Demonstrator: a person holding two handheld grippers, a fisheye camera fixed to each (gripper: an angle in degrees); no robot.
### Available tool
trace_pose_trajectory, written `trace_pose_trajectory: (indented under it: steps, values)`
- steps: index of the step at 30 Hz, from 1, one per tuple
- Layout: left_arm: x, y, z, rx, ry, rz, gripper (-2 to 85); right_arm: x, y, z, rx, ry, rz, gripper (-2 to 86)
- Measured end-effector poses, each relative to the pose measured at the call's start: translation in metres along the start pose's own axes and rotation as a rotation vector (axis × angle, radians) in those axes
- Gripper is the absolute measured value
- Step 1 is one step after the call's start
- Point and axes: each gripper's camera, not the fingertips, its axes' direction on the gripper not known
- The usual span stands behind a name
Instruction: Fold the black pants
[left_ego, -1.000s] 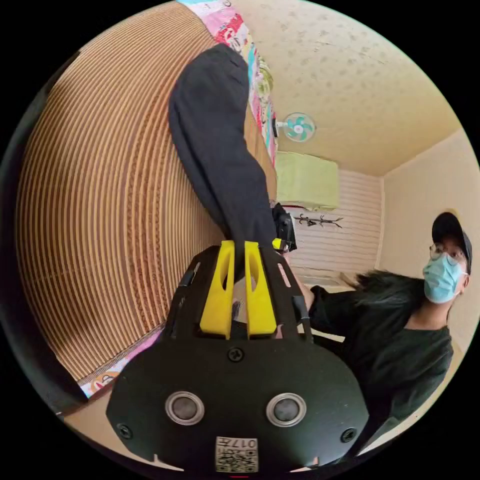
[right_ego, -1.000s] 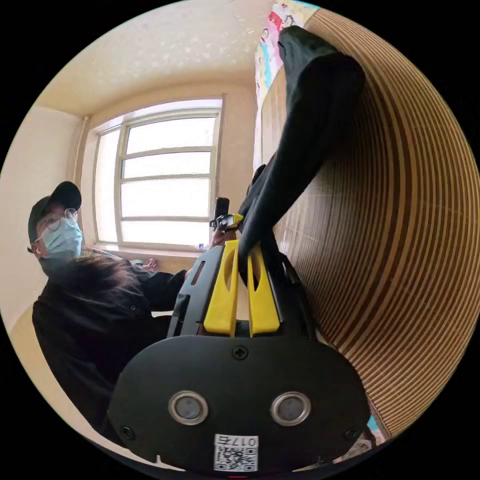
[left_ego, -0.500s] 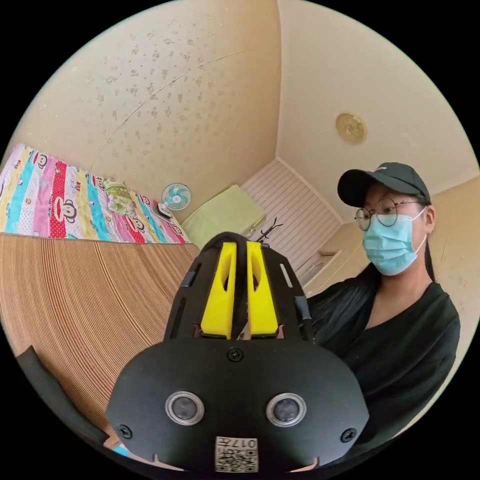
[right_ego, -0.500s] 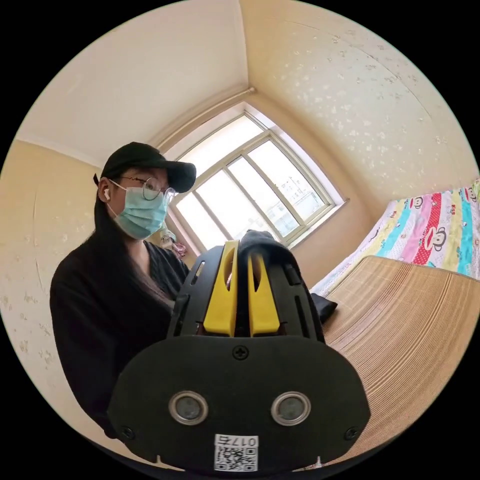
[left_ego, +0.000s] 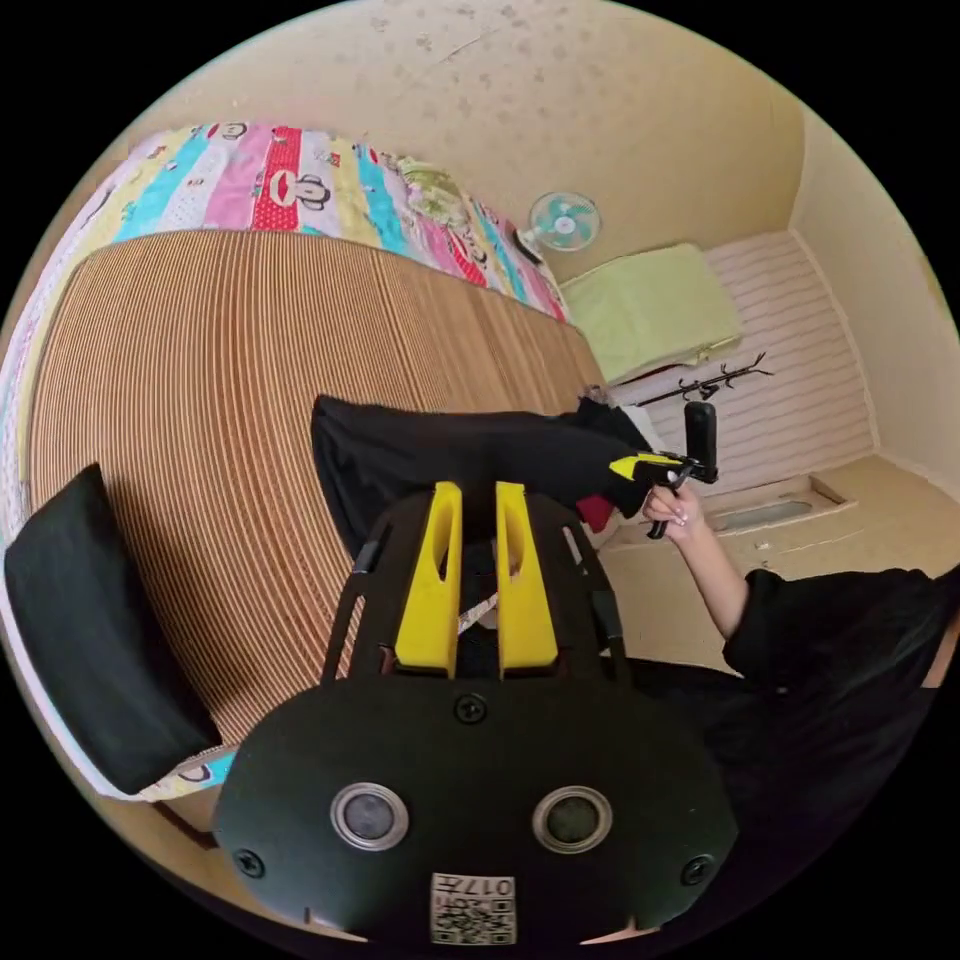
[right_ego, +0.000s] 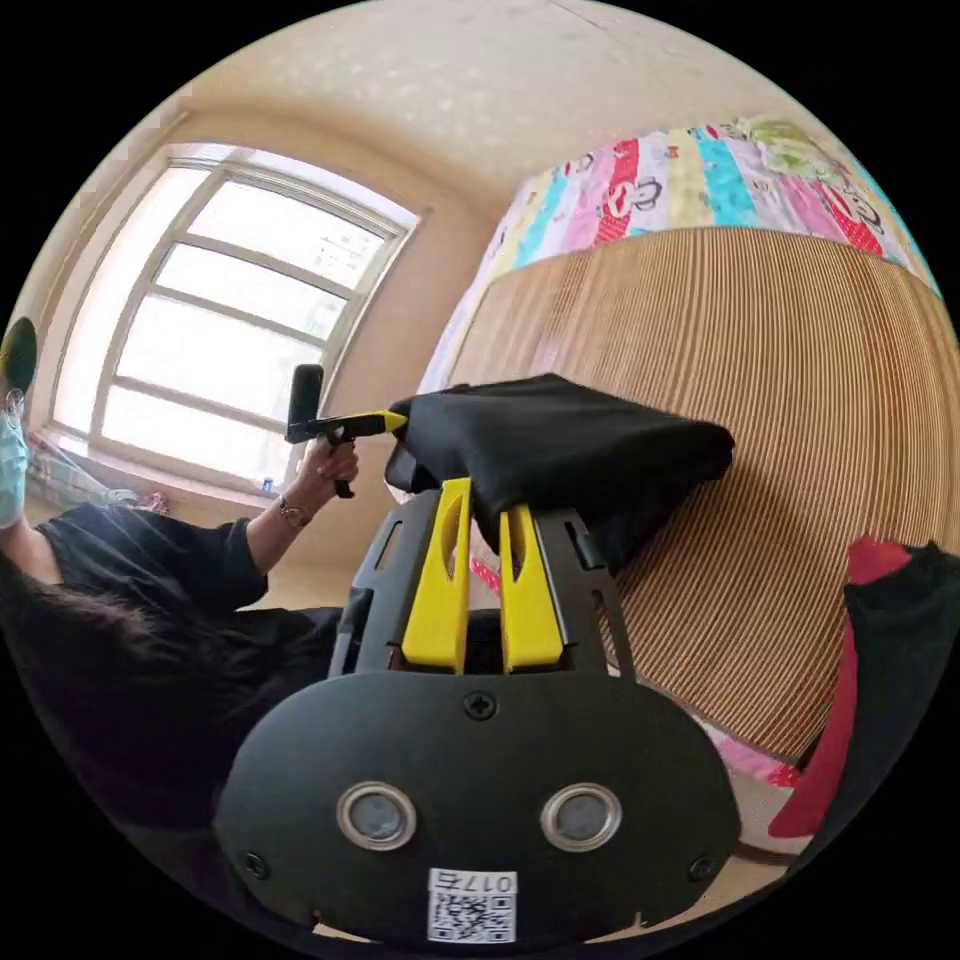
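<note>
Both yellow-jawed tongs pinch one edge of the limp black cloth pants (left_ego: 450, 455): left gripper (left_ego: 478, 500) near, right gripper (right_ego: 487, 497) beyond, stretching them over the ribbed bamboo mat (left_ego: 200, 400). Likely mid-fold; next, lay the edge down flat. No containers visible.

The left gripper view rides just behind its own yellow fingers (left_ego: 440, 570) and looks across the bed mat (left_ego: 190, 400) toward the fan (left_ego: 563, 221) and the far wall, with the pants (left_ego: 460, 455) close in front. The right gripper view sits the same way behind its fingers (right_ego: 438, 580), facing the mat (right_ego: 780, 400) with the window (right_ego: 230, 320) to one side. Both views share the mat, the pants, the cartoon sheet (left_ego: 290, 185) and the person; each catches the other gripper (left_ego: 665, 465) (right_ego: 335, 427) across the pants.
</note>
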Motion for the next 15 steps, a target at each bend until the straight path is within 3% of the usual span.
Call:
trace_pose_trajectory:
  steps: [2,4,5,10,15]
  values:
    - [-0.054,0.051,0.078,-0.250,-0.089,-0.156,7.2,0.047,0.052,0.068,-0.209,0.117,0.262,8.3]
    - [-0.087,0.083,0.111,-0.368,-0.111,-0.242,8.3,0.073,0.087,0.094,-0.294,0.111,0.424,10.5]
    - [-0.104,0.095,0.118,-0.377,-0.067,-0.285,8.2,0.083,0.101,0.095,-0.248,0.048,0.487,11.4]
    - [-0.168,0.066,0.097,-0.161,0.114,-0.400,12.3,0.113,0.100,0.063,0.148,-0.145,0.560,14.5]
    - [-0.230,-0.005,0.121,-0.120,0.129,-0.370,14.0,0.142,0.048,0.103,0.144,-0.250,0.498,16.0]
